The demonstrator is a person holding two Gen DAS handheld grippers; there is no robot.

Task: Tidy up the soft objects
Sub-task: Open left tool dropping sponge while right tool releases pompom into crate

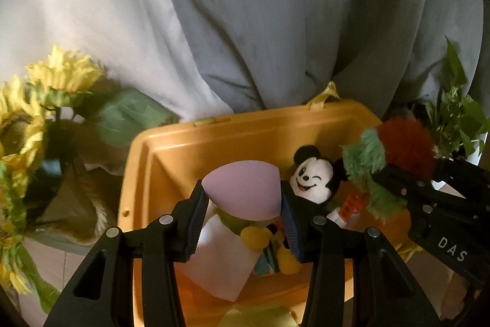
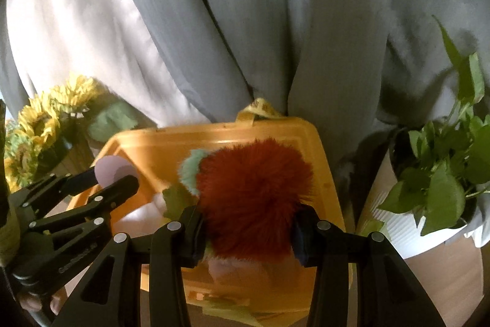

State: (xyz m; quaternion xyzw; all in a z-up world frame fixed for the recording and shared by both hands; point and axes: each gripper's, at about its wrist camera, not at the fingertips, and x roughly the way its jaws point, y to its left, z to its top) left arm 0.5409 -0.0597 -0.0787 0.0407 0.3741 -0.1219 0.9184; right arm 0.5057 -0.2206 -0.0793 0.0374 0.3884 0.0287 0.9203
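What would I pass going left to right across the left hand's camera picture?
Sunflowers → pink sponge clamped in the left gripper → mouse plush in the orange bin → red-and-green fuzzy toy → leafy plant.

A smooth glossy plastic bin (image 1: 171,149) holds a matt foam sponge (image 1: 242,192) beside a fuzzy red pompom (image 2: 251,195).

Both views are dim and warm, with soft daylight glowing through the grey curtain (image 1: 275,20) from behind — brightest at its pale left fold. Below the curtain, the sunflowers (image 1: 46,88) smear with motion blur. Fisheye bending curves the curtain's folds — corners fall to black.
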